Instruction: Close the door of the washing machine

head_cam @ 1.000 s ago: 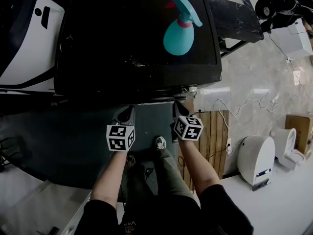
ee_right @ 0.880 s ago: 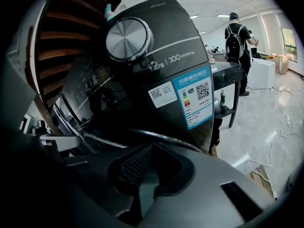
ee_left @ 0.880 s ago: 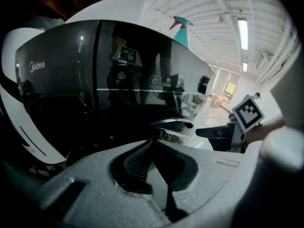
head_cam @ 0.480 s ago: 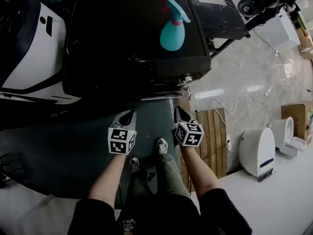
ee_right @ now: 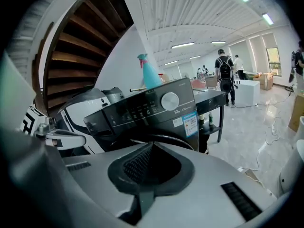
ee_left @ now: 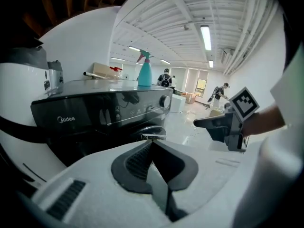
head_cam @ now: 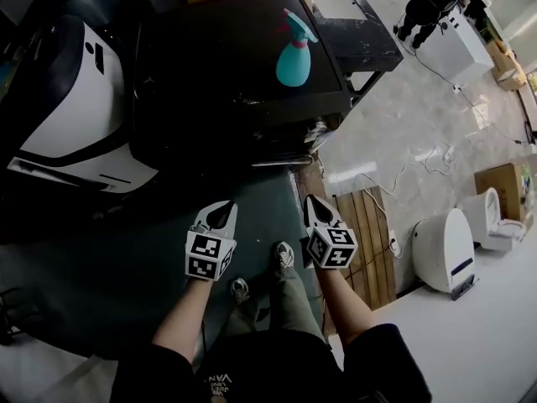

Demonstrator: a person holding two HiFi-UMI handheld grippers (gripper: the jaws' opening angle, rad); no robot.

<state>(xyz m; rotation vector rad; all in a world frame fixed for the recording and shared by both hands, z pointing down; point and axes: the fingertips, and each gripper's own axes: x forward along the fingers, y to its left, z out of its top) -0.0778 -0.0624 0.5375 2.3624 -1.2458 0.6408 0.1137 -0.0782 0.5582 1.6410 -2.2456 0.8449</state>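
Note:
A black front-loading washing machine (head_cam: 235, 74) stands ahead of me with a teal spray bottle (head_cam: 294, 57) on its top. The round door rim (ee_right: 164, 139) shows under the control panel (ee_right: 147, 109) and seems to lie against the front. My left gripper (head_cam: 223, 211) and right gripper (head_cam: 312, 204) hover side by side a short way in front of the machine, above the dark mat. Both are shut with nothing between the jaws, and neither touches the machine. In the left gripper view the panel (ee_left: 104, 110) and the right gripper (ee_left: 209, 123) are in sight.
A white rounded appliance (head_cam: 75, 116) stands left of the washer. A black table (head_cam: 352, 23) is at its right. Wooden slats (head_cam: 365, 242), a white unit (head_cam: 445, 250), floor cables (head_cam: 419, 166) and a cardboard box (head_cam: 495, 183) lie to the right. People stand far back.
Both grippers have drawn back from the machine's front and risen, staying shut. The washer now sits farther up in the head view.

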